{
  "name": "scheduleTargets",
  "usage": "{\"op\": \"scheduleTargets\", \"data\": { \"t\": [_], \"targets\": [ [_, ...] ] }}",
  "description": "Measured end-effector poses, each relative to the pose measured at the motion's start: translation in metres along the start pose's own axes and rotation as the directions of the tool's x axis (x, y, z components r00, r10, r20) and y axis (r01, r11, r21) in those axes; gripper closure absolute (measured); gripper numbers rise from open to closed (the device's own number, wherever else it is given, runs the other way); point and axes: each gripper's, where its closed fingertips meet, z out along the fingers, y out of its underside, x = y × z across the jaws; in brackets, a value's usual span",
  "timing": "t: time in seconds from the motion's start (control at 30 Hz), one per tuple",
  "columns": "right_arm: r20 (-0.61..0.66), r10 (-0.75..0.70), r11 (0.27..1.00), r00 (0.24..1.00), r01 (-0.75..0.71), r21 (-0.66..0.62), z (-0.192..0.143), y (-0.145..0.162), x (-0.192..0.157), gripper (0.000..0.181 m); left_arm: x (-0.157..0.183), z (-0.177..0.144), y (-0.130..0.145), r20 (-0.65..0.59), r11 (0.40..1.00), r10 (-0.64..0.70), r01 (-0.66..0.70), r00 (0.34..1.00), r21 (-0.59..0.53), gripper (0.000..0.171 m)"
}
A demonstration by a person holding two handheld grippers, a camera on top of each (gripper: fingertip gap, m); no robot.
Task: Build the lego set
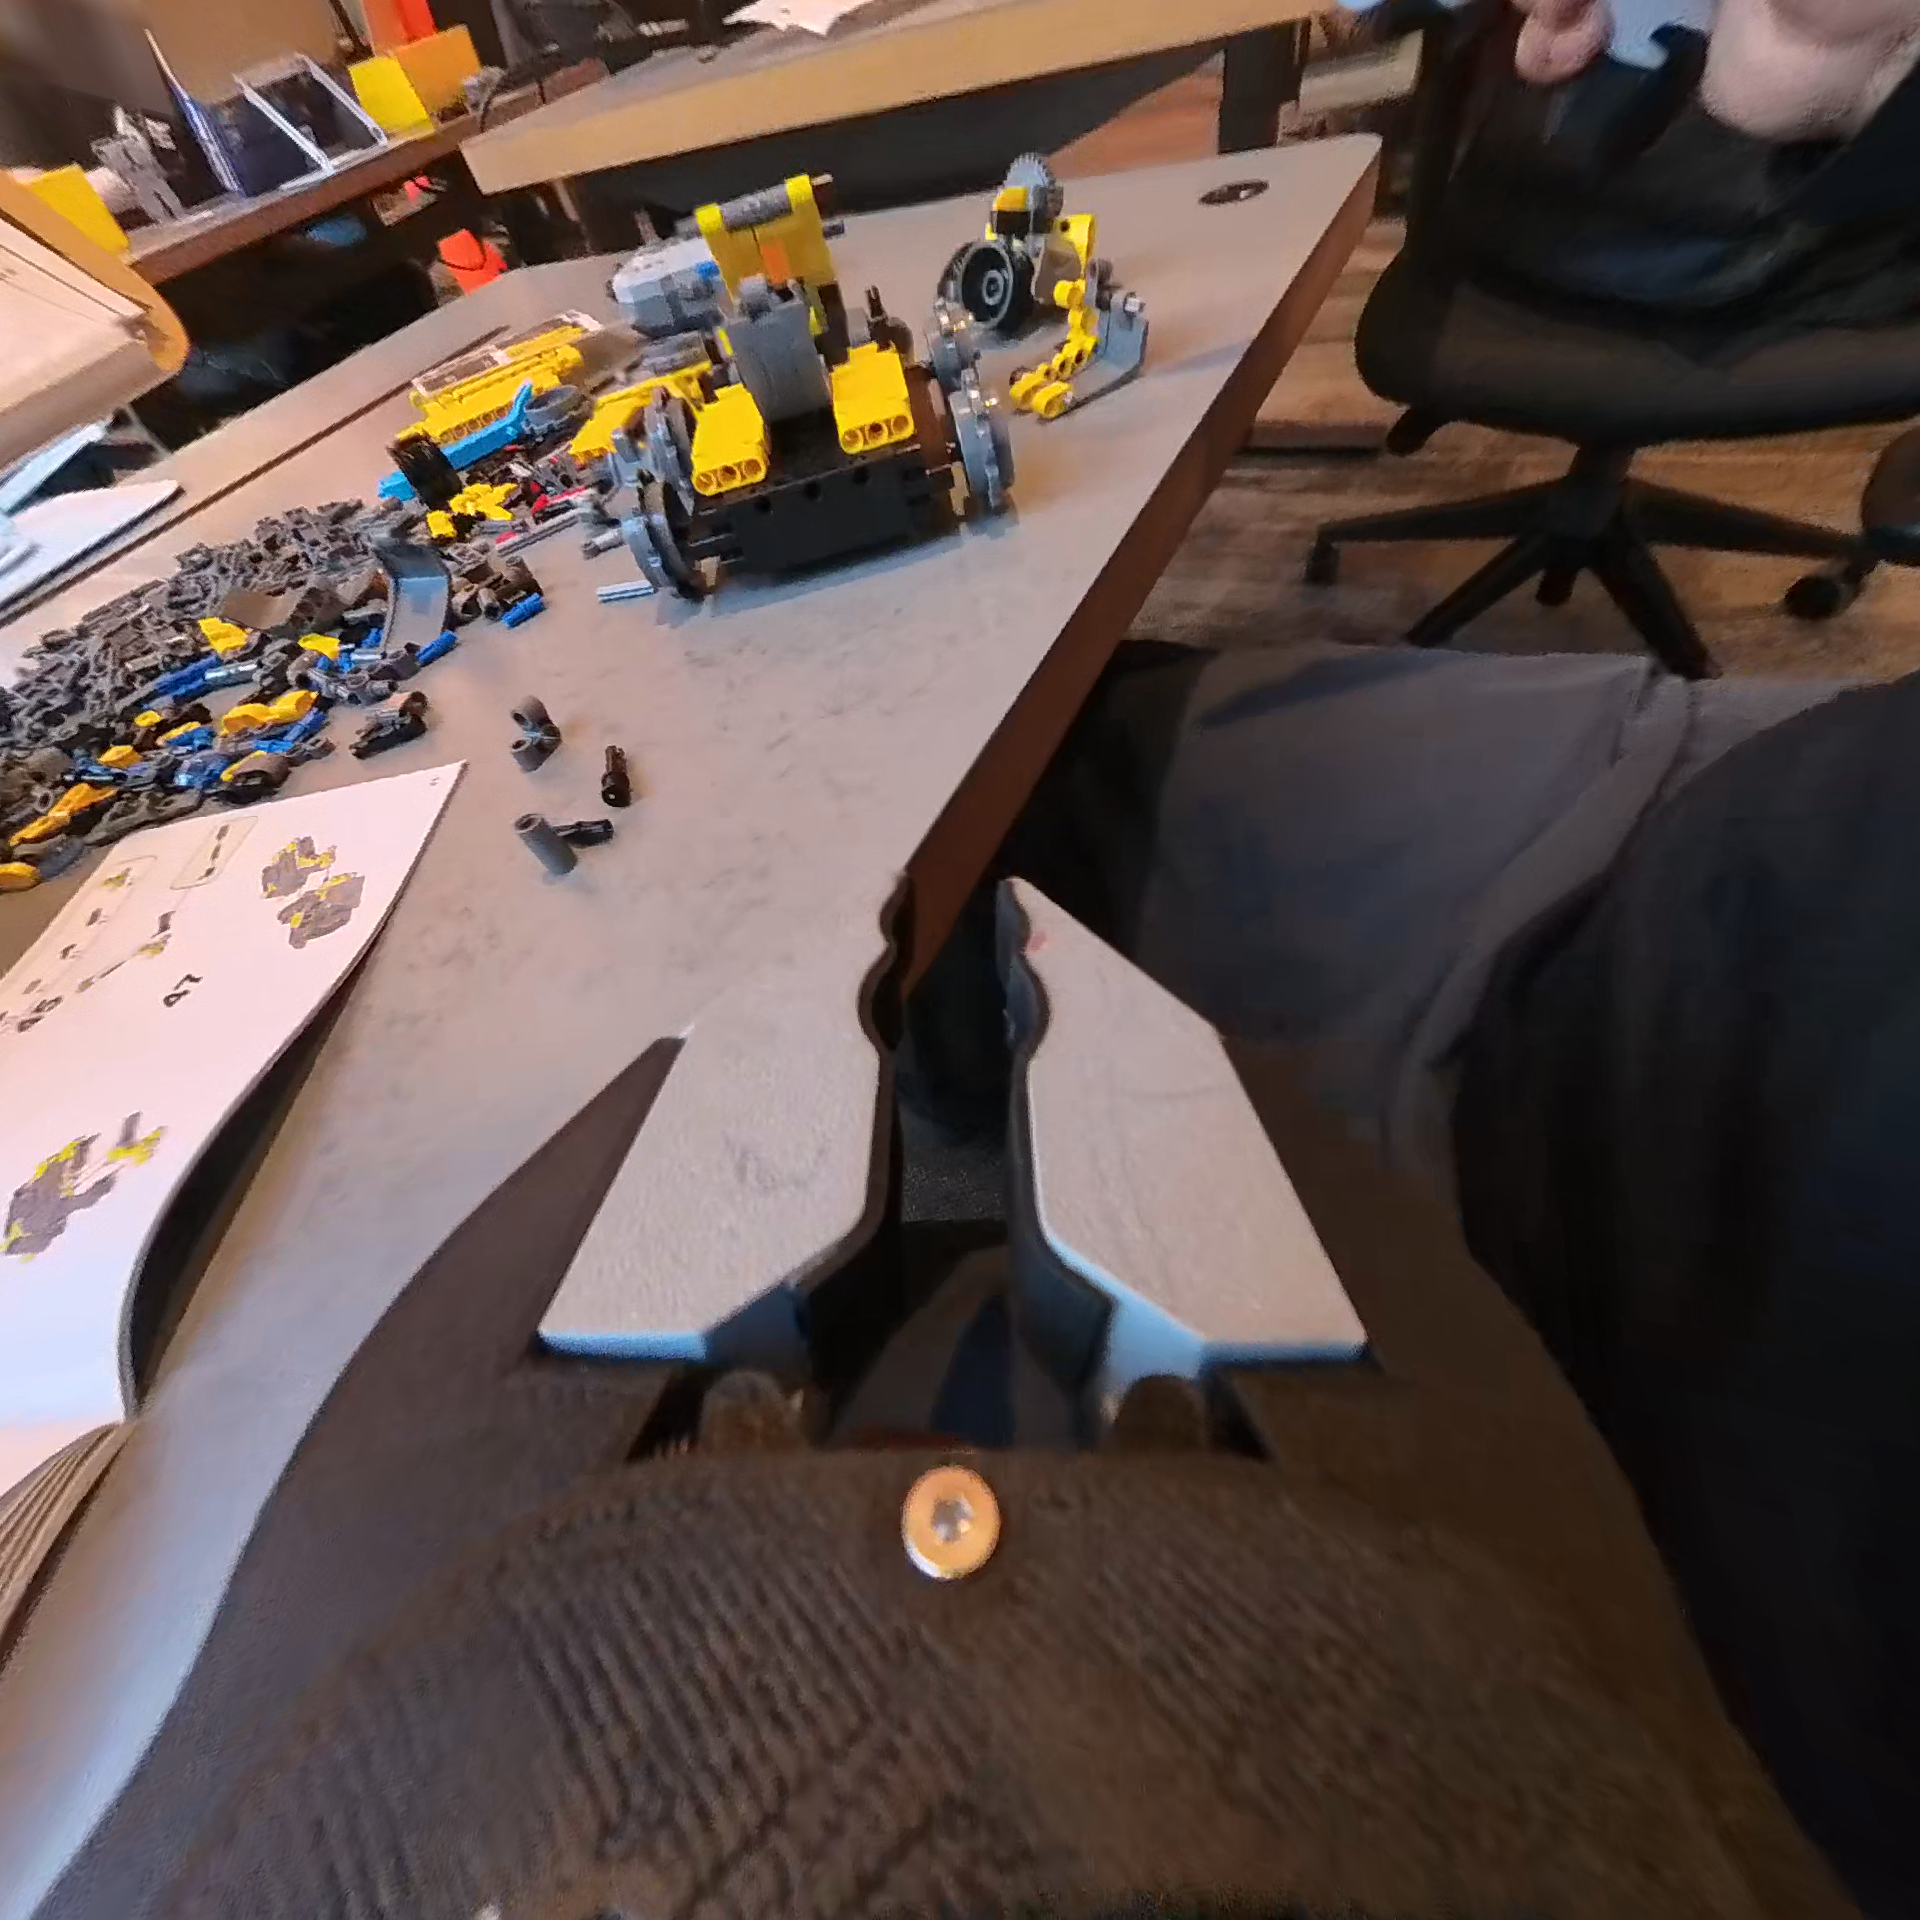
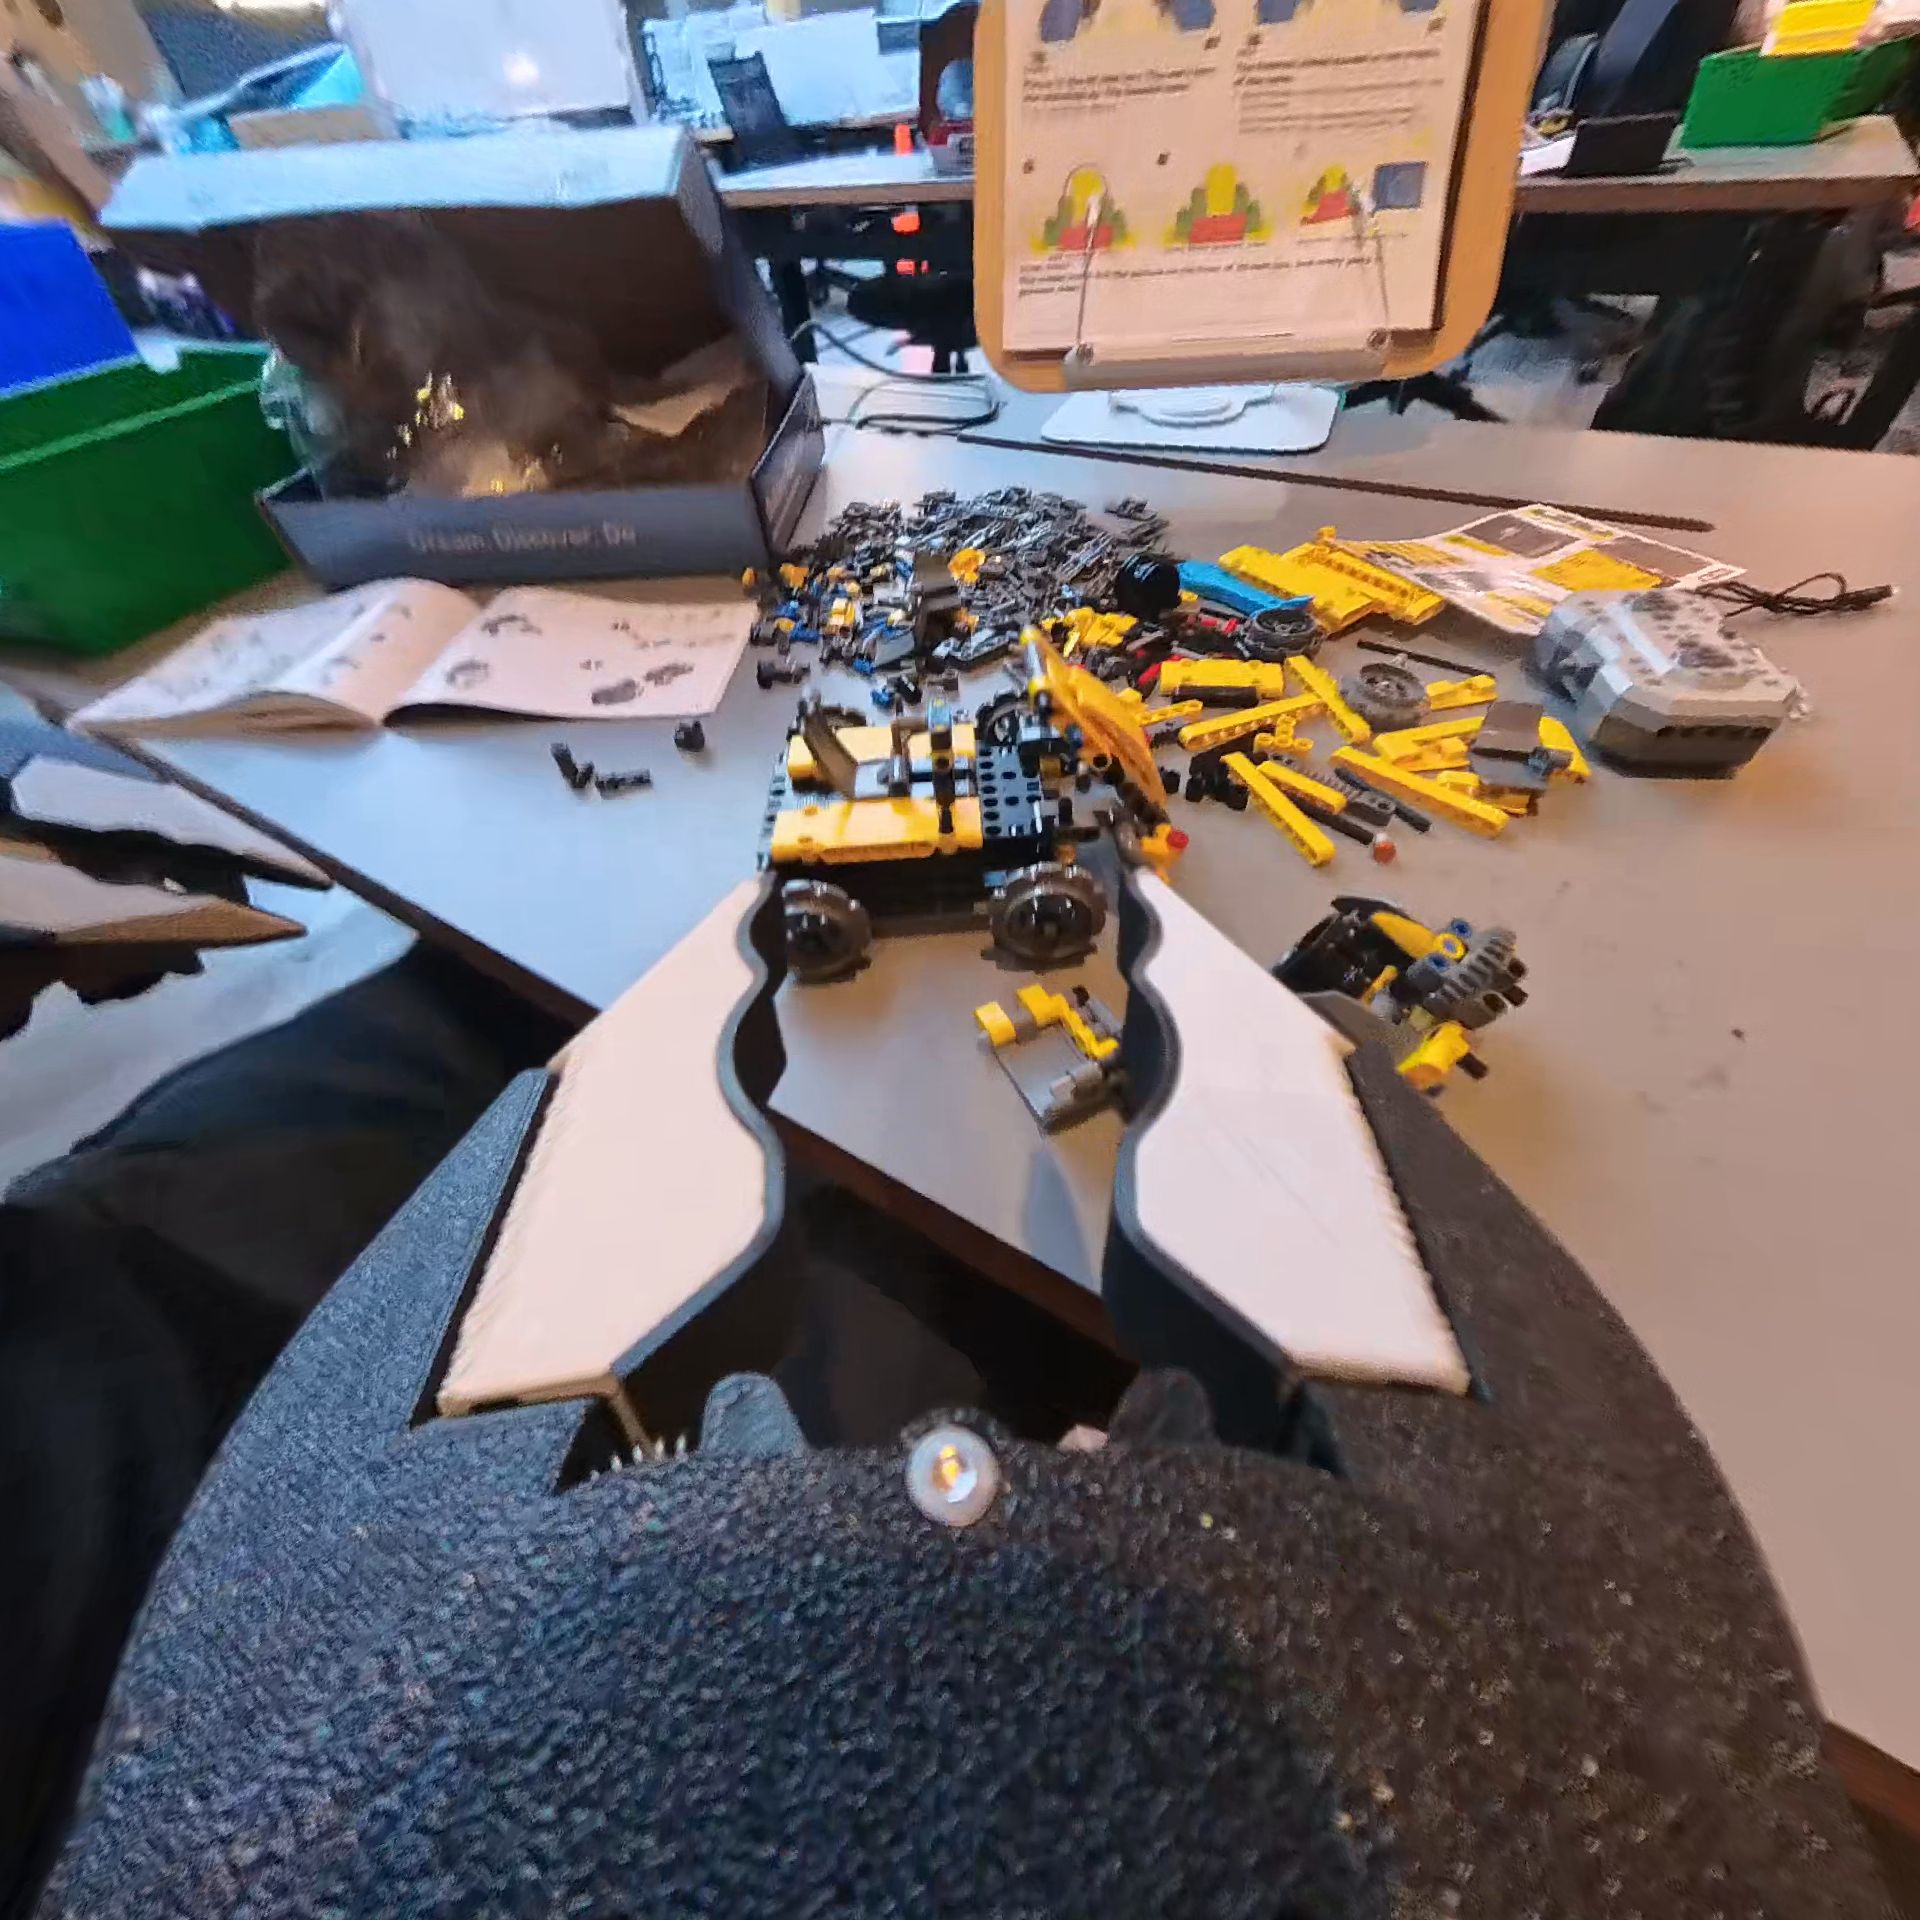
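Grey matte bench (image 2: pixel 1621 1091), near edge bare; a blocky yellow-black toy vehicle (image 2: pixel 935 821) beyond. Right tool (image 2: pixel 940 914) spread wide, empty, at the edge. Left tool (image 1: pixel 951 925) narrow, empty, overhanging it.

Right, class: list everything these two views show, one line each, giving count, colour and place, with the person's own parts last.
table: one, grey, under everything.
vehicle model: one, yellow and black, ahead of the right gripper.
small sub-assemblies: two, yellow and grey, near the table edge.
loose pieces: many, black, yellow, blue, behind the model.
instruction booklet: one, white, open, left.
box: one, dark, open, behind the booklet.
office chair: one, black, beyond the table.
left gripper: nearly closed, empty, at the table edge.
right gripper: open, empty.
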Motion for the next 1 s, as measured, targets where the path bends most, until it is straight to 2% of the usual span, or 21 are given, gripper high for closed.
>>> {"op": "scheduleTargets", "data": {
  "t": [0.23,0.37,0.53,0.63,0.8,1.0],
  "targets": [
    [0.094,-0.063,0.998,0.994,0.063,-0.003,0.004,0.036,-0.012,0.118,0.033,0.016,0.025,-0.013,0.992,0.075,-0.076,0.997,-0.1,0.157],
    [0.237,-0.044,0.999,0.971,0.038,0.031,0.013,0.037,-0.05,0.119,0.054,0.015,0.033,-0.033,0.986,0.096,-0.1,0.995,-0.136,0.156],
    [0.321,-0.105,0.994,0.941,0.093,0.052,0.032,0.028,-0.097,0.11,0.056,0.007,0.02,0.004,0.984,0.141,-0.139,0.99,-0.114,0.147],
    [0.373,-0.14,0.989,0.917,0.145,0.014,0.043,0.035,-0.127,0.099,0.054,0.003,0.009,0.002,0.996,0.064,-0.064,0.998,-0.064,0.139],
    [0.355,-0.248,0.964,0.901,0.264,0.002,0.061,0.033,-0.157,0.098,0.029,0.002,0.01,0.116,0.994,-0.083,0.09,0.99,-0.054,0.127],
    [0.357,-0.228,0.97,0.906,0.241,0.006,0.096,0.022,-0.18,0.1,0.003,-0.003,0.008,0.19,0.975,-0.214,0.222,0.958,-0.019,0.109]
  ]
}}
